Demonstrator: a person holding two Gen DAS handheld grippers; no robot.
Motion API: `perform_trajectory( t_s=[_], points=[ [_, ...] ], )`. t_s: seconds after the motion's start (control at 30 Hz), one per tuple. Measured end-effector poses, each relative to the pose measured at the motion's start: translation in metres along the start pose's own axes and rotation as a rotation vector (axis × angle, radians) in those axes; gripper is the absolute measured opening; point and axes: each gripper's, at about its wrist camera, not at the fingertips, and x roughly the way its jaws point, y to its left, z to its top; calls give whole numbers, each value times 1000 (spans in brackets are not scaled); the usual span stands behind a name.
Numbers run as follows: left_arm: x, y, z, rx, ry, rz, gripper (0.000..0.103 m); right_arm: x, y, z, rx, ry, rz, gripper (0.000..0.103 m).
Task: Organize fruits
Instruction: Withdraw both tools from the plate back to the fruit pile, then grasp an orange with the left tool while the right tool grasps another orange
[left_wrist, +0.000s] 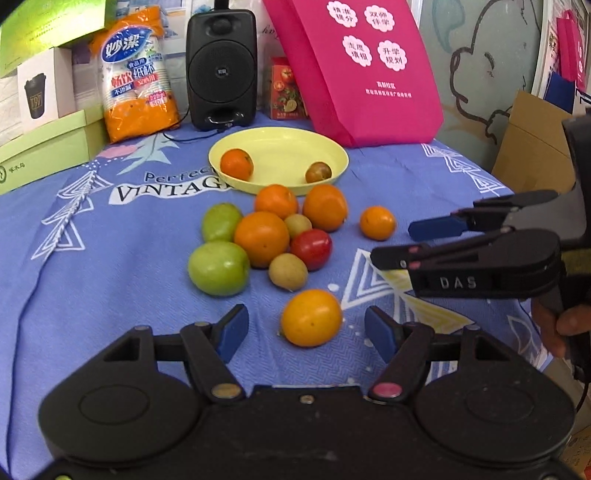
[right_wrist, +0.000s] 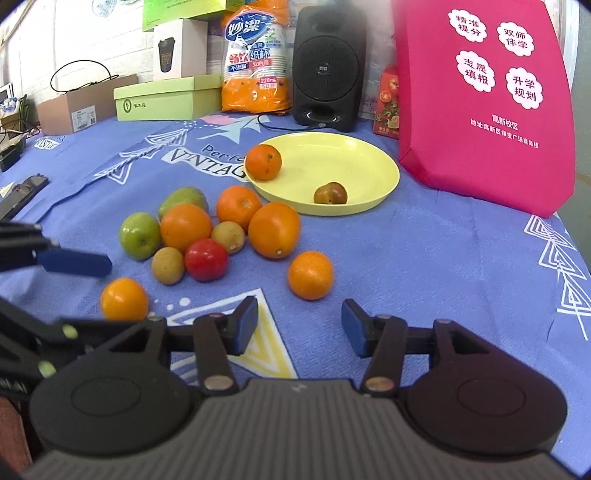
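A yellow plate (left_wrist: 288, 142) (right_wrist: 362, 158) holds one orange (left_wrist: 236, 164) and a small brown fruit (left_wrist: 318, 172). In front of it lies a pile of oranges, green apples (left_wrist: 218, 267), a red tomato (left_wrist: 311, 248) and brownish fruits. A lone yellow-orange fruit (left_wrist: 311, 317) (right_wrist: 123, 299) lies between the spread fingers of my left gripper (left_wrist: 306, 332), whose pads stand clear of it. My right gripper (right_wrist: 300, 325) (left_wrist: 397, 242) is open and empty, just short of another lone orange (right_wrist: 310, 275) (left_wrist: 377, 222).
A blue printed cloth (right_wrist: 443, 258) covers the table. A black speaker (left_wrist: 221, 66), an orange bag of paper cups (left_wrist: 135, 77), a pink bag (right_wrist: 487, 103) and green boxes (right_wrist: 162, 98) line the back. A hand (left_wrist: 554, 325) grips the right tool.
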Motion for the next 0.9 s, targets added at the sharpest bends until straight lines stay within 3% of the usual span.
perform_trajectory(
  t_s=[0.2, 0.3, 0.33, 0.43, 0.57, 0.77, 0.9],
  points=[
    [6, -4, 0, 7, -6, 3, 63, 8, -1, 7, -12, 1, 13, 50],
    [7, -1, 2, 5, -4, -7, 50, 15, -2, 10, -9, 4, 18, 50],
    [7, 0, 3, 0, -6, -24, 41, 16, -2, 10, -8, 4, 19, 50],
    [7, 3, 4, -18, -3, -42, 37, 22, -4, 13, -2, 5, 21, 49],
    [8, 3, 5, -15, 0, -40, 35, 30, -6, 17, 10, 10, 29, 49],
    [6, 3, 4, -17, -1, -40, 34, 30, -1, 18, -8, 9, 41, 31],
    [5, 2, 5, -16, -1, -38, 34, 25, 0, 16, -3, 5, 38, 30]
  ],
)
